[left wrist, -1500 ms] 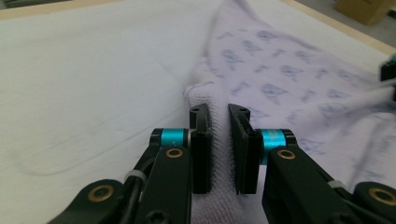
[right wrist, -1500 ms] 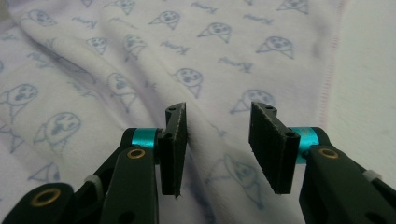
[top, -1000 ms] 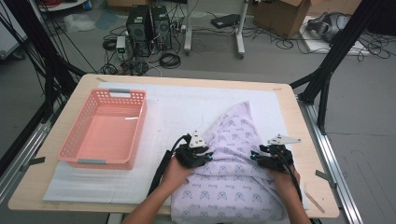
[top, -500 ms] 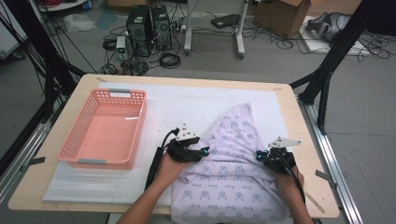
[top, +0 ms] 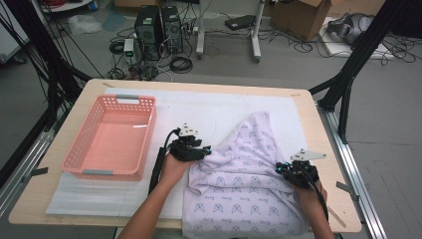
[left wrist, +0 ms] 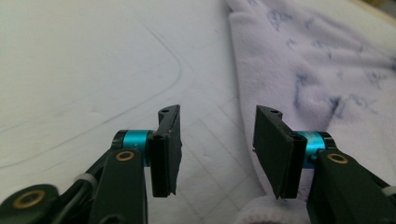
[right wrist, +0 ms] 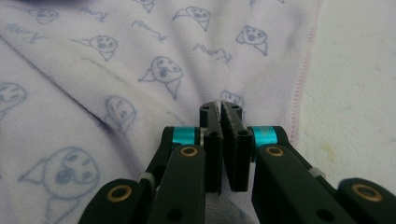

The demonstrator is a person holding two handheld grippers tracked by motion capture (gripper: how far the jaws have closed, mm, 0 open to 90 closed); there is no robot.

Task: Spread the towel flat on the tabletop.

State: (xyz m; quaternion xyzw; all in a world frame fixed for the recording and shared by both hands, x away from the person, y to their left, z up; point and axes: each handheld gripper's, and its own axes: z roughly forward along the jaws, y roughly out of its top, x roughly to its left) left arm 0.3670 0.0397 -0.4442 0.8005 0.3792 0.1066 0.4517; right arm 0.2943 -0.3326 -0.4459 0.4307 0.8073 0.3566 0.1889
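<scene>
A: What is the right gripper doing?

B: Its jaws are pressed together with a fold of the lilac towel pinched between them, close to the towel's pink-stitched hem. In the high view that right gripper sits at the towel's right edge, toward the near right part of the surface.

A: And the left gripper?

B: Its jaws stand apart at a middling gap and have just been closing a little, with nothing pressed between the pads. Through the gap you see the white mat; the towel's folded edge runs just beside the right-hand jaw and a bit of cloth shows low beneath it. From above, the left gripper lies at the towel's left edge, about mid-surface.

A: Where does the towel lie overall?

B: The towel, printed with small blue dog faces, is spread over the near right part of the white mat. One corner points to the far side, and its near edge hangs over the near rim of the surface.

A: Anything else around?

B: A pink plastic basket stands on the left of the surface, well apart from the towel, just left of the left gripper's trailing cable.
</scene>
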